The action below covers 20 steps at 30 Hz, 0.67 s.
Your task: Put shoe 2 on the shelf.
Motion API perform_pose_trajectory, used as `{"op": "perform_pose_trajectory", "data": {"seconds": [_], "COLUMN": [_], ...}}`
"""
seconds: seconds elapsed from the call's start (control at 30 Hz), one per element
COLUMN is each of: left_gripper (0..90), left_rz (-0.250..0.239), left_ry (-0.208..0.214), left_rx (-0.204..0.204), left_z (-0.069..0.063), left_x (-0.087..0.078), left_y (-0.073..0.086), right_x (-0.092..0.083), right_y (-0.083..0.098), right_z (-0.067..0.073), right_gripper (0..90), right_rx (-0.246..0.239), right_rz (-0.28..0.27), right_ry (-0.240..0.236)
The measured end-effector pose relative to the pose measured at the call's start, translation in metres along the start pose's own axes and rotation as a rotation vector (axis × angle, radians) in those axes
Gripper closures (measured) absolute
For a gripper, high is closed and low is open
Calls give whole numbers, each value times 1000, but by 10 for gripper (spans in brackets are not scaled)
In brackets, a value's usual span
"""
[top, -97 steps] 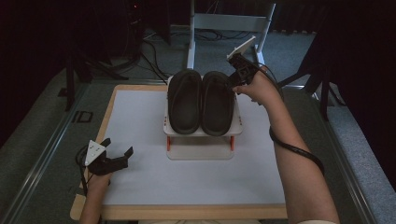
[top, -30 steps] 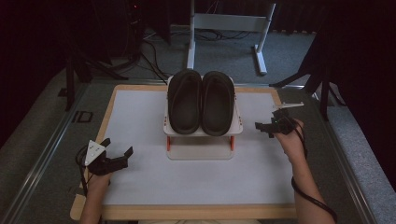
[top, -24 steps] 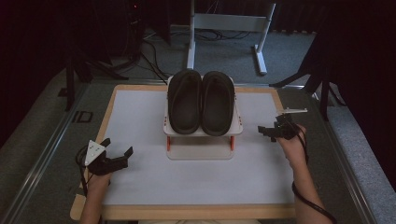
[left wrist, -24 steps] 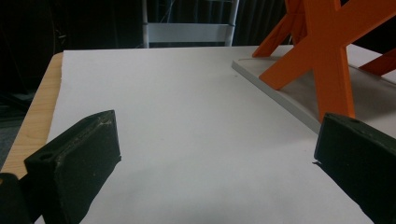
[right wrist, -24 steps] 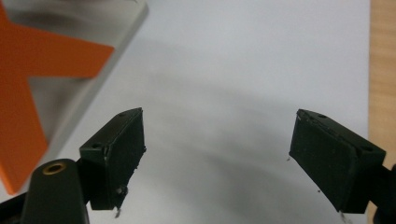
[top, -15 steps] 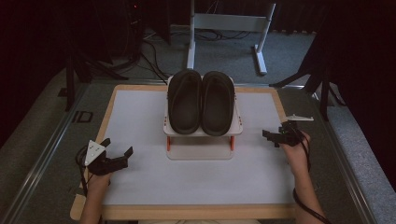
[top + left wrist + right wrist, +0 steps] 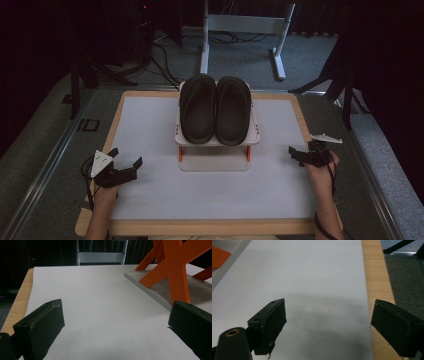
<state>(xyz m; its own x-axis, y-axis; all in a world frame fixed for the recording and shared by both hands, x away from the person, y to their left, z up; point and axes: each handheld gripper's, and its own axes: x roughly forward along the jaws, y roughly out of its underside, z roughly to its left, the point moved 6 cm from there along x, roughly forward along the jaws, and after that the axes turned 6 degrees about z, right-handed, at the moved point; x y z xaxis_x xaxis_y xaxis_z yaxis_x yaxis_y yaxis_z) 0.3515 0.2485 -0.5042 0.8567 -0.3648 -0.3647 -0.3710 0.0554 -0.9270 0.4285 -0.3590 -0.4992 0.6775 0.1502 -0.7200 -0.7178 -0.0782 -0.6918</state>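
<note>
1. Since the earlier frames the right gripper (image 7: pixel 301 154) has come away from the back of the pair of black slippers (image 7: pixel 215 109) and down to the right edge of the white mat (image 7: pixel 210 190); its jaws have just been opening, and nothing is lying between them
2. The left gripper (image 7: pixel 126 160) is sitting where it sat before, low over the near left part of the mat, jaws apart and empty
3. In the left gripper view the two black pads (image 7: pixel 40 326) are standing wide over bare white mat, with the orange crossed legs (image 7: pixel 172 267) of the small rack rising at upper right from its pale base plate (image 7: pixel 160 293)
4. In the right gripper view the pads (image 7: pixel 270 321) are also standing wide over the mat, the right one hanging over the wooden border (image 7: pixel 375 282) of the board
5. Between the two grippers and farther back, the small rack (image 7: pixel 216 145) is standing mid-mat
6. The slippers are resting side by side on the rack's top shelf, touching each other, lying lengthwise away from the person
7. Beyond the board a white metal frame (image 7: pixel 245 30) is standing on grey carpet
</note>
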Motion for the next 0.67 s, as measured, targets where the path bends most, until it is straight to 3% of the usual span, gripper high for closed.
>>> {"op": "perform_pose_trajectory", "data": {"seconds": [0.4,0.67], "left_gripper": [0,0], "left_rz": [4,4], "left_ry": [-3,-3], "left_rx": [-2,0], "left_z": [0,0], "left_x": [0,0], "left_y": [0,0], "right_x": [-6,-5], "right_y": [14,20], "right_z": [-10,-5], "right_gripper": [127,132], "right_rx": [39,3], "right_rz": [-55,-52], "right_ry": [43,64]}}
